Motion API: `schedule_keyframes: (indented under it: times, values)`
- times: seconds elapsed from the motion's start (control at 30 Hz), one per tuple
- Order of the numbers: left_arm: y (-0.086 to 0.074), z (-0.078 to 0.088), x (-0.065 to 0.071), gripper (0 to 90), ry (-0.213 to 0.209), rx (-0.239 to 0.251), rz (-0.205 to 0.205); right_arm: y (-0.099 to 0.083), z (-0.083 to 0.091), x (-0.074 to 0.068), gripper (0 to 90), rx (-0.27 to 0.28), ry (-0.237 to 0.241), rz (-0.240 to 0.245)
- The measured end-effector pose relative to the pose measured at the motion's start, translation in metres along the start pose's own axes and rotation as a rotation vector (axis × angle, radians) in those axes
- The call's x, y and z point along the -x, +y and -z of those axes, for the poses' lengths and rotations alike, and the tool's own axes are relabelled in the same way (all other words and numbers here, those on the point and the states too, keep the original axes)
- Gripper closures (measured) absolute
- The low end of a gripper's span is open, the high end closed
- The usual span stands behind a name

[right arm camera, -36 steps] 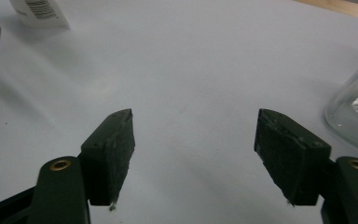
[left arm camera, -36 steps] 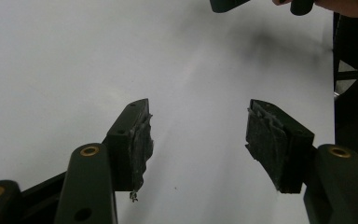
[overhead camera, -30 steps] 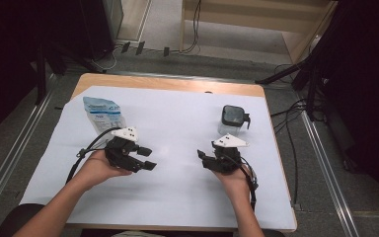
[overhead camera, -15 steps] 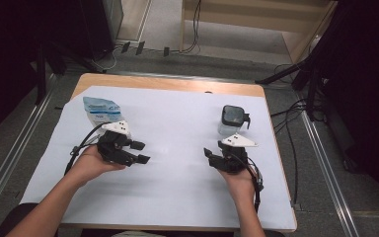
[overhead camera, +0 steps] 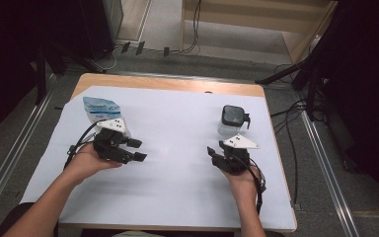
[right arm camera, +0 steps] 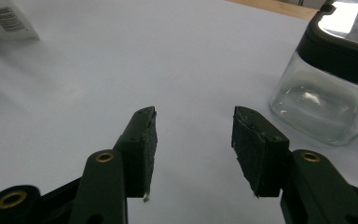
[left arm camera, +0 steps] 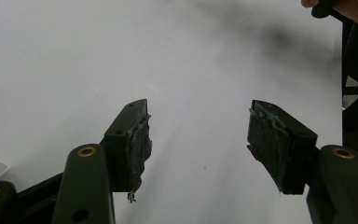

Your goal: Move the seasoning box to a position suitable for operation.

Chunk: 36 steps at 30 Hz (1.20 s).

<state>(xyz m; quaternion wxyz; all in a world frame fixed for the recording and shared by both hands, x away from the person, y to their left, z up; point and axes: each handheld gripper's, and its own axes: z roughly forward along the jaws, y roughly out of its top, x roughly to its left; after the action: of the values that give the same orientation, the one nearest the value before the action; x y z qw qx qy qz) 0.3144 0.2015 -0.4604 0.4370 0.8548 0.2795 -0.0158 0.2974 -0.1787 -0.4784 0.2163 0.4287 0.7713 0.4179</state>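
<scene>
counter (overhead camera: 177, 192): white sheet, bare between my hands | jar (overhead camera: 231, 120): glass, dark lid, upright, just beyond my right gripper (overhead camera: 222, 157) | pouch (overhead camera: 100, 109): flat, by my left gripper (overhead camera: 137, 150) | right jaws have just been closing, nothing between; left jaws apart, empty | advice: widen right, square to jar.

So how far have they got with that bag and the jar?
Nothing looks done yet. The blue-and-white bag lies flat beyond the left gripper, and the clear jar stands with its black lid on, beyond the right gripper. Both grippers hang open and empty over the white sheet; the right one's jaws have just been closing, with nothing between them. Every step with bag and jar seems left.
</scene>
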Motion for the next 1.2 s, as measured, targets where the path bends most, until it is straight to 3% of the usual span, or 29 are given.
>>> schedule_keyframes:
  times: [0.2,0.43,0.6,0.93,1.07,1.2]
  values:
    - [0.0,0.002,-0.001,39.9,-0.006,0.003,-0.002,0.0,0.0,0.006,43.4,-0.007,-0.033,-0.045]
    - [0.0,0.0,-0.001,40.1,-0.003,-0.006,0.007,0.0,-0.004,0.016,25.7,0.0,-0.103,-0.108]
    - [0.0,-0.001,-0.001,40.5,-0.003,-0.006,0.011,0.003,-0.011,0.027,17.2,0.004,-0.179,-0.151]
    - [-0.005,0.001,0.002,40.6,-0.006,-0.005,0.026,0.009,-0.033,0.05,15.5,-0.023,-0.229,-0.2]
    - [-0.008,0.003,0.003,40.5,0.001,-0.005,0.028,0.014,-0.039,0.057,15.5,0.01,-0.264,-0.211]
    - [-0.011,0.004,0.004,40.6,0.005,-0.001,0.036,0.019,-0.046,0.061,15.0,-0.004,-0.273,-0.216]
